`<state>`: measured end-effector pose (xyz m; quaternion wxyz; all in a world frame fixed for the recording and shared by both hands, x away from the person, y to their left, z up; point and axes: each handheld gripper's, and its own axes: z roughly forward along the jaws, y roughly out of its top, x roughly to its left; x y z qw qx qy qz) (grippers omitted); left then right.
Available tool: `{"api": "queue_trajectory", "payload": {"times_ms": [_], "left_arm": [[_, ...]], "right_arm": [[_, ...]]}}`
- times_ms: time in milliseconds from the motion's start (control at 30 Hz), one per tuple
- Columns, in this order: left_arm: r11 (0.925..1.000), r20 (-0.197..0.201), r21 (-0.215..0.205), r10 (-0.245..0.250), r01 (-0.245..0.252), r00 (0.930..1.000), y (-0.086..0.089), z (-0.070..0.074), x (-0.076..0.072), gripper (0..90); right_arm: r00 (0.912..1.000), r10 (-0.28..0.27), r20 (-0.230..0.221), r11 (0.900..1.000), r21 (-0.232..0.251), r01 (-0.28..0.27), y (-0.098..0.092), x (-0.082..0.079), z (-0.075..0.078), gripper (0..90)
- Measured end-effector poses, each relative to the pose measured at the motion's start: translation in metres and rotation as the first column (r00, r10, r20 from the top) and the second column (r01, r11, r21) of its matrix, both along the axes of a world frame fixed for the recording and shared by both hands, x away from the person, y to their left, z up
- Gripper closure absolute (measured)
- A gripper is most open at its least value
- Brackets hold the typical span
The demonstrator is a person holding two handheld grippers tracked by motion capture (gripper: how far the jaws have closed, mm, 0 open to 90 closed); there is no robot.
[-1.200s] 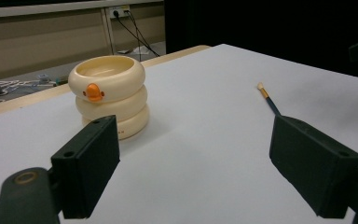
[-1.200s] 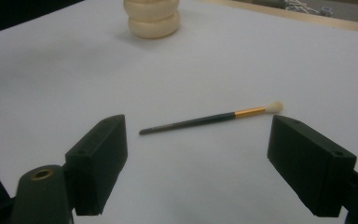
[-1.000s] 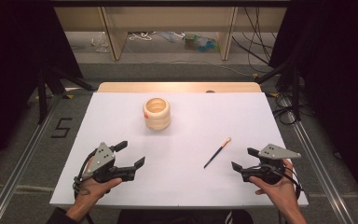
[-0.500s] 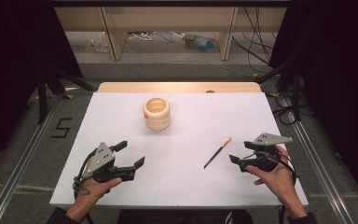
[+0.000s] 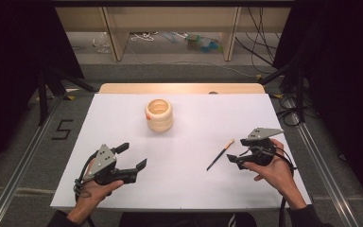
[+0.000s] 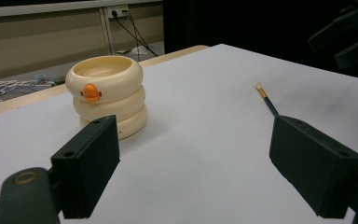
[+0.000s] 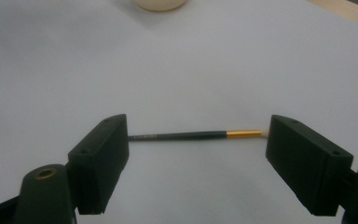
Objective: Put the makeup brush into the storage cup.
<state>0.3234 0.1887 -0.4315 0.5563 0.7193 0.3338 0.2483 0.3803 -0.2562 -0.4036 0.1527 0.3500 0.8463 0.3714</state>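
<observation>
**Right tongs closing in on the paintbrush**

A thin paintbrush [image 5: 220, 154] lies flat on the white surface [image 5: 189, 189], right of the middle and toward the near edge, its pale bristle tip pointing far-right and its dark handle running near-left. Just to its right, the right tongs [image 5: 232, 157] hover in the person's right hand [image 5: 270, 171], aimed leftward at the brush. Their jaws stand wide apart and have just been narrowing a little, with nothing pressed between them; in the right gripper view the brush [image 7: 200, 135] lies crosswise beyond the two black jaws, gold ferrule toward the right one, not touched by either.

The left tongs [image 5: 131, 156] sit low at the near left, held in the left hand [image 5: 93, 191], jaws spread wide and empty, well apart from the brush.

Farther off, near the middle of the surface, stands a cream ribbed cup [image 5: 159, 115] made like three stacked rings, upright, with a small orange knob on its left side. In the left gripper view the cup [image 6: 106, 95] stands beyond the left jaw and the brush [image 6: 266, 100] beyond the right one.
</observation>
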Motion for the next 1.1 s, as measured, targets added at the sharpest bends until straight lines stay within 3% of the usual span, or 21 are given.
{"api": "queue_trajectory", "payload": {"times_ms": [167,200,233,267,400,533,900,1100], "left_arm": [[1.0,0.005,-0.009,-0.004,0.004,1.0,0.0,0.0,0.0,15.6],[1.0,0.005,-0.007,-0.004,0.004,1.0,0.0,0.0,0.0,15.6],[1.0,0.004,-0.007,-0.004,0.004,1.0,0.0,0.0,0.001,15.6],[1.0,0.005,-0.007,-0.005,0.005,1.0,0.0,0.0,0.001,15.6],[1.0,0.001,0.0,-0.001,0.001,1.0,0.001,0.0,0.0,15.6],[1.0,0.0,-0.003,0.0,0.0,1.0,0.001,0.0,0.0,15.6],[1.0,0.002,-0.002,-0.002,0.002,1.0,0.001,0.0,0.0,15.6],[1.0,0.002,-0.002,-0.002,0.002,1.0,0.0,0.001,0.0,15.6]], "right_arm": [[0.9978,-0.045,-0.048,0.999,-0.028,0.044,0.003,0.009,-0.001,24.8],[0.9944,-0.072,-0.077,0.997,-0.02,0.07,0.005,0.014,-0.002,25.2],[0.9942,-0.084,-0.067,0.996,-0.018,0.083,0.006,0.017,-0.005,25.1],[0.9902,-0.094,-0.103,0.995,-0.026,0.091,0.007,0.019,-0.003,25.2],[0.9858,-0.112,-0.125,0.993,-0.049,0.106,0.014,0.029,-0.006,24.1],[0.9727,-0.14,-0.185,0.99,-0.057,0.132,0.022,0.032,-0.007,24.1],[0.9758,-0.102,-0.193,0.993,-0.082,0.087,0.033,0.045,-0.009,23.8],[0.9639,-0.126,-0.234,0.989,-0.102,0.105,0.035,0.051,-0.014,24.8]]}}
